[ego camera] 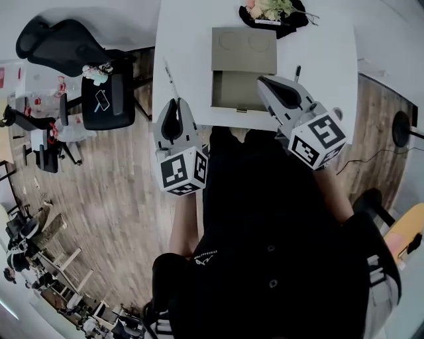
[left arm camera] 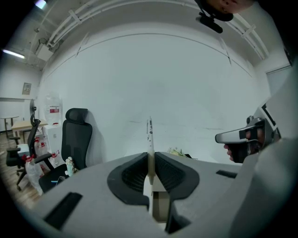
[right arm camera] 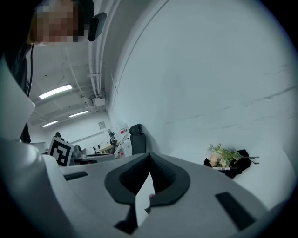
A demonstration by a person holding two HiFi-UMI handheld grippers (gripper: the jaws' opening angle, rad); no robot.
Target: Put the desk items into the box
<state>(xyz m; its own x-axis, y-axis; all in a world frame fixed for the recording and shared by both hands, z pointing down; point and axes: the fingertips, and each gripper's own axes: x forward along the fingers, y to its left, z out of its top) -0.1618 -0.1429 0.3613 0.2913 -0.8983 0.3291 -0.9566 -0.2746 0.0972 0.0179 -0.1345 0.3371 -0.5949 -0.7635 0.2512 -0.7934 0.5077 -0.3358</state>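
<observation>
An open khaki box (ego camera: 237,89) lies on the white table (ego camera: 189,40), its lid (ego camera: 244,48) folded back behind it. Left of the box, my left gripper (ego camera: 175,104) is shut on a white pen (ego camera: 170,76) that sticks out past the jaws. The left gripper view shows the white pen (left arm camera: 150,135) upright between the closed pads of the left gripper (left arm camera: 150,154), with the box (left arm camera: 159,204) below. At the box's right corner my right gripper (ego camera: 262,80) has its jaws together. Nothing shows between the jaws of the right gripper (right arm camera: 149,155) in its own view.
A dark pen-like item (ego camera: 297,71) lies on the table just right of the right gripper. Flowers on a black cloth (ego camera: 275,13) sit behind the box. A black office chair (ego camera: 109,99) stands on the wooden floor left of the table.
</observation>
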